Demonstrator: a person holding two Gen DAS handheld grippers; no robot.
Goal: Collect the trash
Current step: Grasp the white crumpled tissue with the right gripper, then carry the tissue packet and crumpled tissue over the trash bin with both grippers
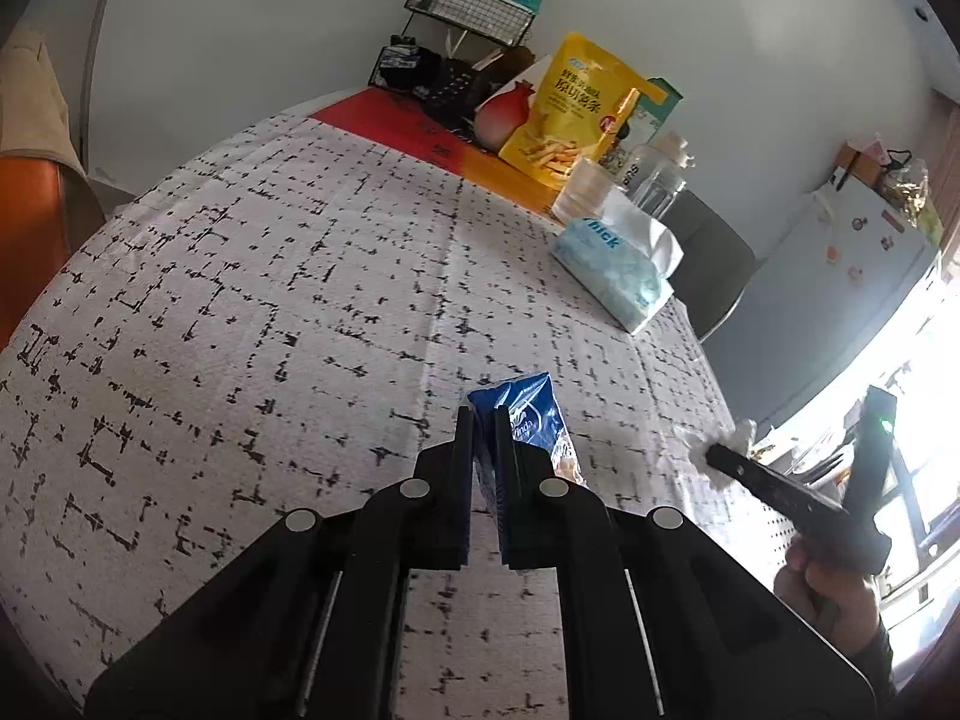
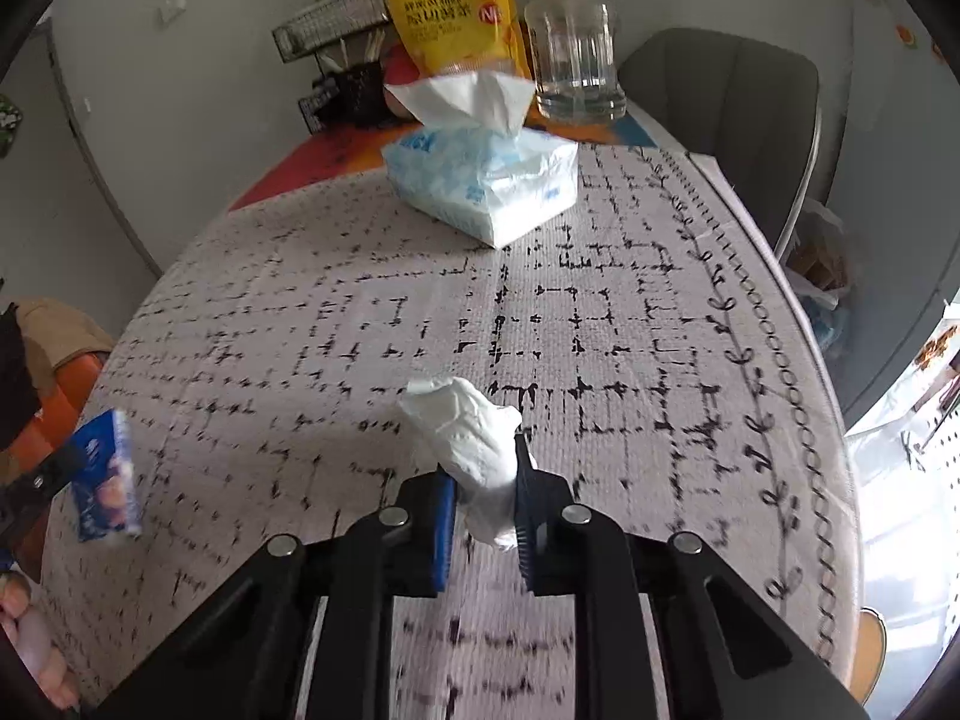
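My left gripper (image 1: 483, 420) is shut on a blue tissue-pack wrapper (image 1: 528, 414) and holds it above the table. The wrapper also shows at the left of the right wrist view (image 2: 105, 477). My right gripper (image 2: 480, 450) is shut on a crumpled white tissue (image 2: 471, 444) above the table. In the left wrist view the right gripper (image 1: 717, 456) appears at the right edge with the white tissue (image 1: 717, 447) in its tip.
The table carries a white cloth with black dashes (image 2: 600, 330). A light blue tissue pack (image 2: 480, 180), a yellow snack bag (image 2: 450, 6), a clear jar (image 2: 576, 54) and a wire rack (image 1: 468, 6) stand at the far end. A grey chair (image 2: 732, 114) is at the right.
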